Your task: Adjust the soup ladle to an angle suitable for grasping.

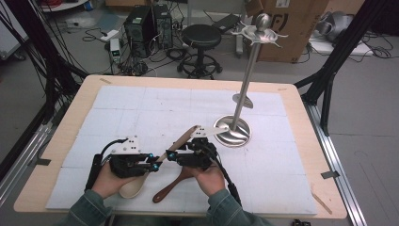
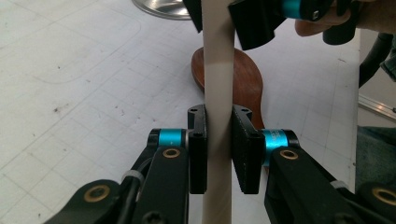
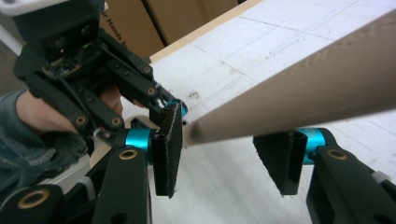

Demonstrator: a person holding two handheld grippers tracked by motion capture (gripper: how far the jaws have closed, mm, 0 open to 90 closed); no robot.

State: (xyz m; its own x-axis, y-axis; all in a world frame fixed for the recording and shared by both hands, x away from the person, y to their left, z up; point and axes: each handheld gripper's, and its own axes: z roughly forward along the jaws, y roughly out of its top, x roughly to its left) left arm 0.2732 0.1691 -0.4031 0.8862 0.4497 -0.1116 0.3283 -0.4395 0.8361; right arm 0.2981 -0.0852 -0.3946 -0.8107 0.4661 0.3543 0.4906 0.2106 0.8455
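A spoon (image 1: 162, 155) was held off the bench (image 1: 56, 141) between the left tool (image 1: 153, 165) and the right tool (image 1: 171, 155), its bowl near the front edge. A second spoon (image 1: 171, 186) lay on the bench just right of it. A stand (image 1: 233, 132) stood behind, to the right.

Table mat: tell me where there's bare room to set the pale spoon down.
The white mat is bare along its far-left stretch, and at the near right below the steel stand. It is crowded near the middle front: both grippers, pale spoon and brown spoon.
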